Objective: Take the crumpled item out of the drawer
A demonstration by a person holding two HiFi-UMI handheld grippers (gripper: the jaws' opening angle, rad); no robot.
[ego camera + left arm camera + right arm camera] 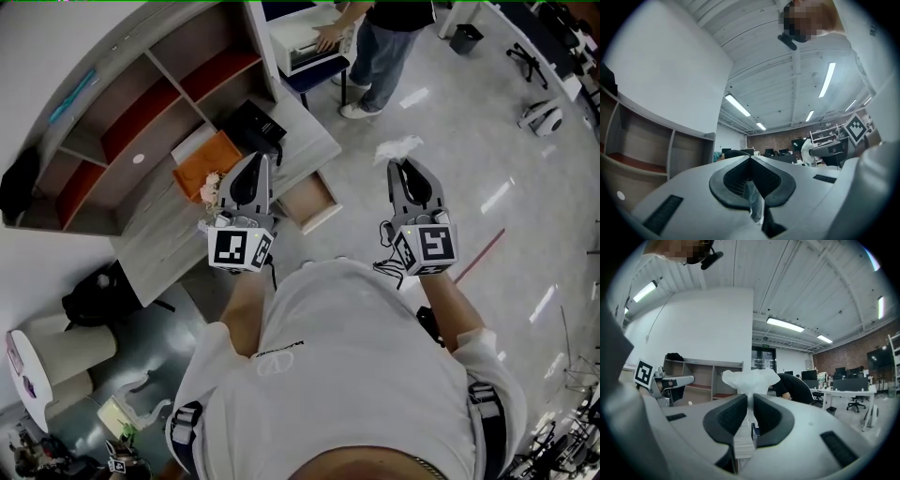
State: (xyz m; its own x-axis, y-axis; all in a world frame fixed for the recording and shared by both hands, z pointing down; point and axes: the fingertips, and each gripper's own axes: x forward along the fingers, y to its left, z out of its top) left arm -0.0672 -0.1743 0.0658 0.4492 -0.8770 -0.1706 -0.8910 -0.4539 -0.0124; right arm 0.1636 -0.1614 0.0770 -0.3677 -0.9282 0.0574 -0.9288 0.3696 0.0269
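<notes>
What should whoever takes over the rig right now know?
Right gripper: shut on the crumpled white paper wad, held in the air away from the desk.
Left gripper: shut, empty, above the grey wooden desk.
The pale wooden drawer stands open.
Done: the wad is out of the drawer.
Left: probably set the wad down, then close the drawer.

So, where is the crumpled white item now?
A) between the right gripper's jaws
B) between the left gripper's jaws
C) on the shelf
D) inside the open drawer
A: the right gripper pinches the crumpled white item, which sticks out beyond its tips, away from the open drawer.
</notes>
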